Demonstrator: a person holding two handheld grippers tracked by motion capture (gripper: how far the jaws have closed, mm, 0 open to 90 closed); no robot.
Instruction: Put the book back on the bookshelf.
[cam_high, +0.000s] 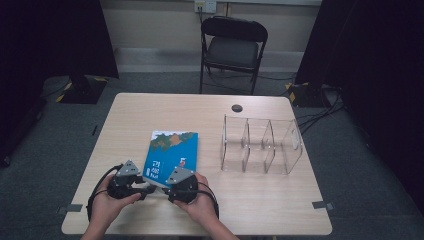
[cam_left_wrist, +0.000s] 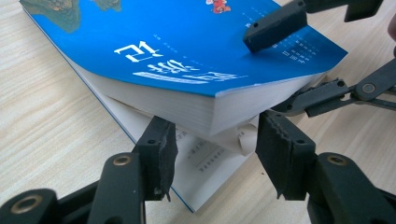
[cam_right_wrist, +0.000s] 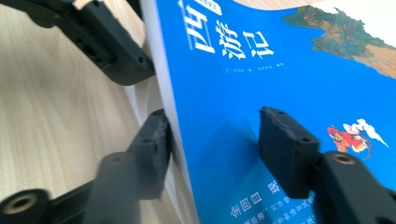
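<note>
The right gripper (cam_right_wrist: 212, 135) had the thick part of the blue book (cam_right_wrist: 280, 88) between its jaws — one pad on the cover, one against the page edges — lifted off the lowest pages. The left gripper (cam_left_wrist: 210, 154) stood open at the book's near corner, on the wooden table (cam_high: 250, 200), left of a clear divider rack (cam_high: 262, 145).

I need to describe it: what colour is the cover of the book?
Bright blue with white lettering, the book shows best in the right gripper view.
</note>
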